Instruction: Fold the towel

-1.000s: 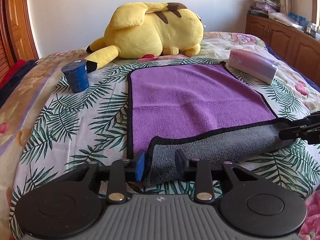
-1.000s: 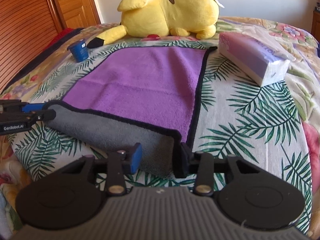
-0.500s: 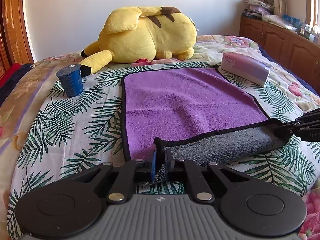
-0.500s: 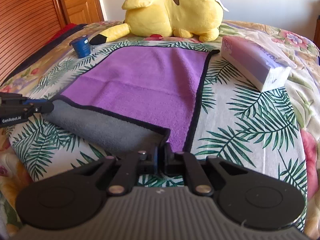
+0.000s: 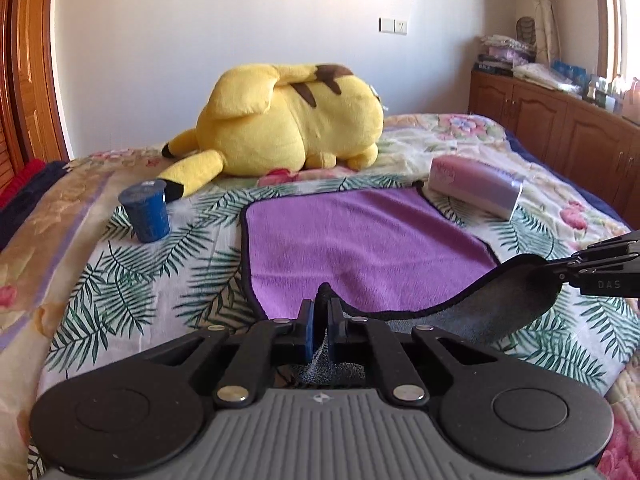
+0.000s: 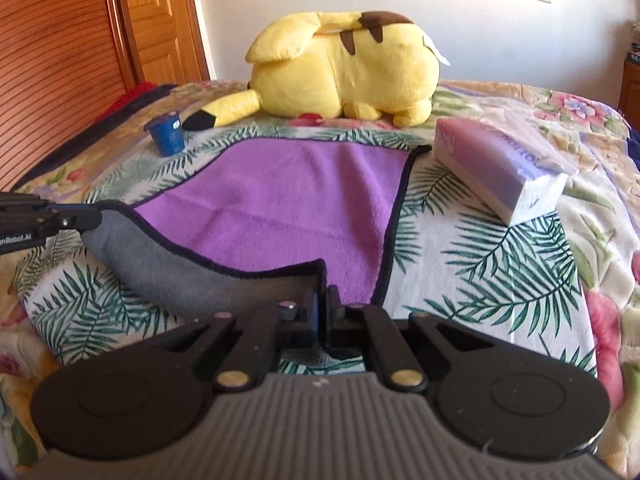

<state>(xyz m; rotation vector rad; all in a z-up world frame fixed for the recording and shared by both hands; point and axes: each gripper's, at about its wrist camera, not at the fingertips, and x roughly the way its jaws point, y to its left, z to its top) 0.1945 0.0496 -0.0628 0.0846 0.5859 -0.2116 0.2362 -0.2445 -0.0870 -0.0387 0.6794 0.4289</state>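
Observation:
A purple towel [image 5: 360, 240] with a black hem and grey underside lies on the leaf-print bedspread [image 5: 128, 280]; it also shows in the right wrist view [image 6: 288, 208]. Its near edge is lifted off the bed, grey side [image 6: 180, 276] showing and sagging between the grippers. My left gripper [image 5: 321, 312] is shut on the near left corner. My right gripper [image 6: 323, 300] is shut on the near right corner. Each gripper shows in the other's view, the right one [image 5: 600, 272] and the left one [image 6: 52, 220].
A yellow plush toy [image 5: 288, 124] lies past the towel's far edge. A blue cup [image 5: 146, 212] stands left of the towel. A purple tissue pack [image 5: 476, 188] lies at its far right corner. A wooden cabinet [image 5: 560, 132] stands right; wooden doors [image 6: 80, 40] left.
Both grippers have closed on the near corners and lifted them up from the bed. The near edge now hangs in the air between them.

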